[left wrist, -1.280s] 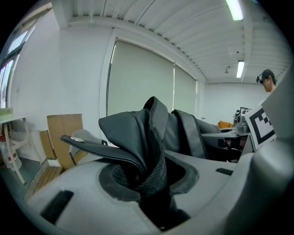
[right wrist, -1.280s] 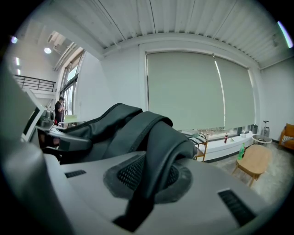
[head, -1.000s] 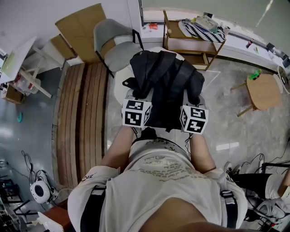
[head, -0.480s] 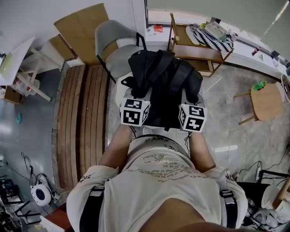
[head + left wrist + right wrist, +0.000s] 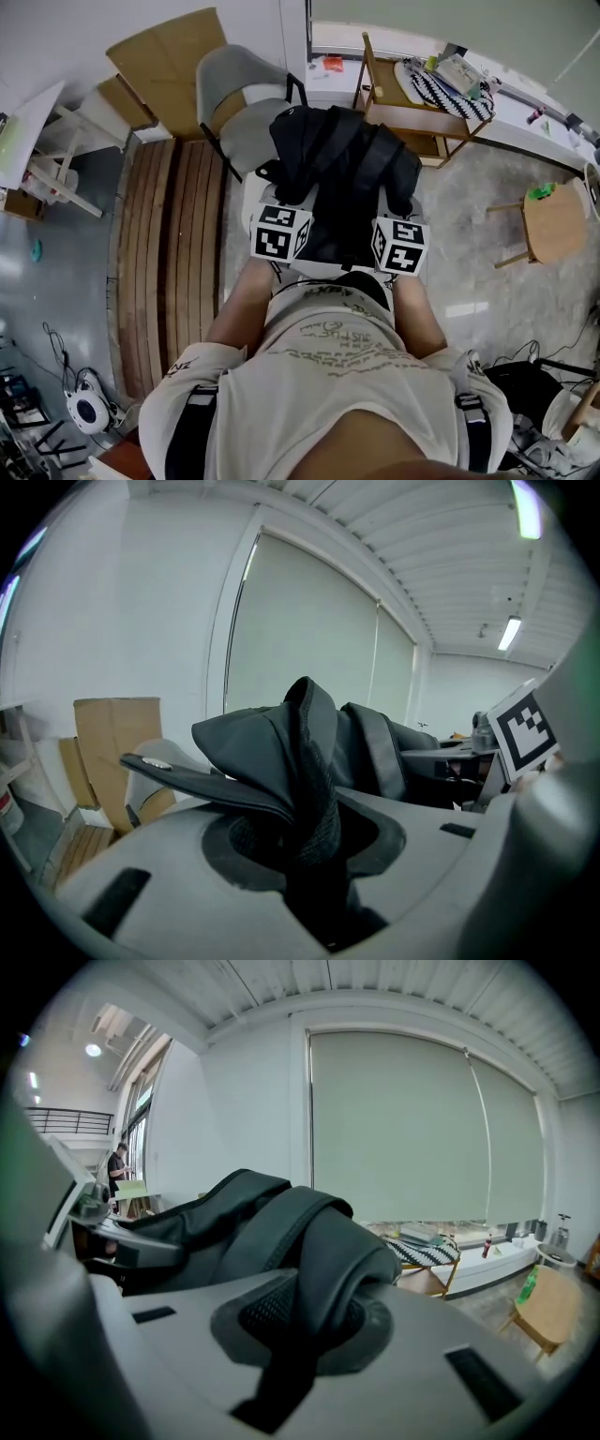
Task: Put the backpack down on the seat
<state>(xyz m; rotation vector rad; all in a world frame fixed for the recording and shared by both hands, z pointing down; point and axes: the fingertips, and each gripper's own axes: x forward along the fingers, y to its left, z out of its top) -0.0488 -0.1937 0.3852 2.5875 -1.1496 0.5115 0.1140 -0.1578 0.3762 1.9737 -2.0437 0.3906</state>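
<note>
Left tongs (image 5: 311, 850) and right tongs (image 5: 298, 1340) each pinch the black backpack (image 5: 342, 164), held near the grey chair (image 5: 228, 73); lowering onto its seat (image 5: 246, 127) likely follows.

The person is wearing a pale short-sleeved T-shirt (image 5: 328, 375) with dark print running across it, filling the lower middle of the frame. Black straps (image 5: 195, 433) are crossing it at lower left and right. The left gripper (image 5: 314, 841) and right gripper (image 5: 307, 1324) are showing pale grey shells, each carrying a white cube (image 5: 281, 234) with black square markers.
</note>
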